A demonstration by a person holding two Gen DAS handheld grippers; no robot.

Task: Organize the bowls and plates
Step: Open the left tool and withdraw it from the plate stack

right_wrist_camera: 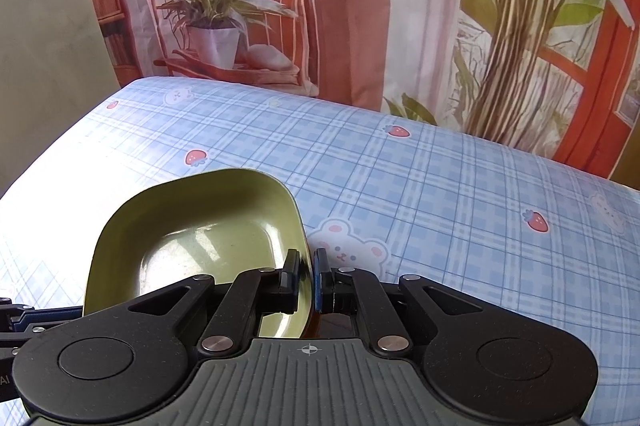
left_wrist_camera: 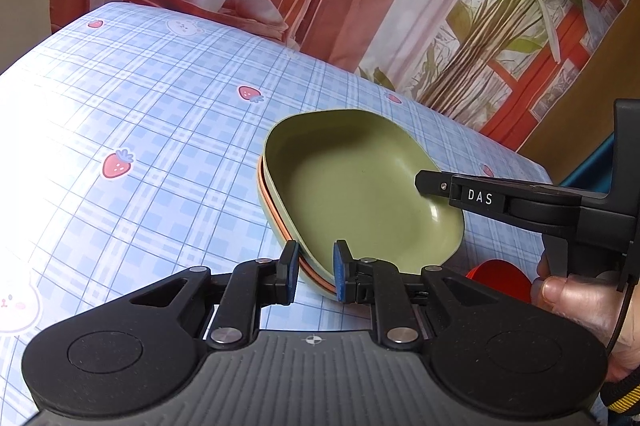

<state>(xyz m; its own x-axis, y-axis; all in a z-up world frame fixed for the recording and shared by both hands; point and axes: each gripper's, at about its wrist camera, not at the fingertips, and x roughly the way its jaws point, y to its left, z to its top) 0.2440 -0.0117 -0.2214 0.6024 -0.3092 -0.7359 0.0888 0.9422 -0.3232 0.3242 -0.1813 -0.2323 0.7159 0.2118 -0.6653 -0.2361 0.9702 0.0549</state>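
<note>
A: Nearest first. Left gripper (left_wrist_camera: 316, 276)?

B: Blue pads either side of the near rim of the stacked dishes. The green bowl (left_wrist_camera: 360, 186) sits on top, with an orange rim and a paler green one showing under it. Pads stand apart from the rim on both sides, so it is not clamped; parted.

A: Right gripper (right_wrist_camera: 306, 280)?

B: Closed onto the green bowl's (right_wrist_camera: 200, 238) right wall, one pad inside, one outside. In the left view its black finger reaches over the bowl's right side.

A: Bowl's position?

B: Tilted, raised on the right, over the blue checked tablecloth (left_wrist_camera: 140, 130) with strawberries and bears.

A: Anything beside it?

B: A red item (left_wrist_camera: 500, 276), partly hidden, just right of the stack near the person's hand (left_wrist_camera: 580, 306). Can't identify it.

A: Farther back?

B: A printed backdrop (right_wrist_camera: 360, 6) of potted plants and an orange window frame behind the table's far edge.
</note>
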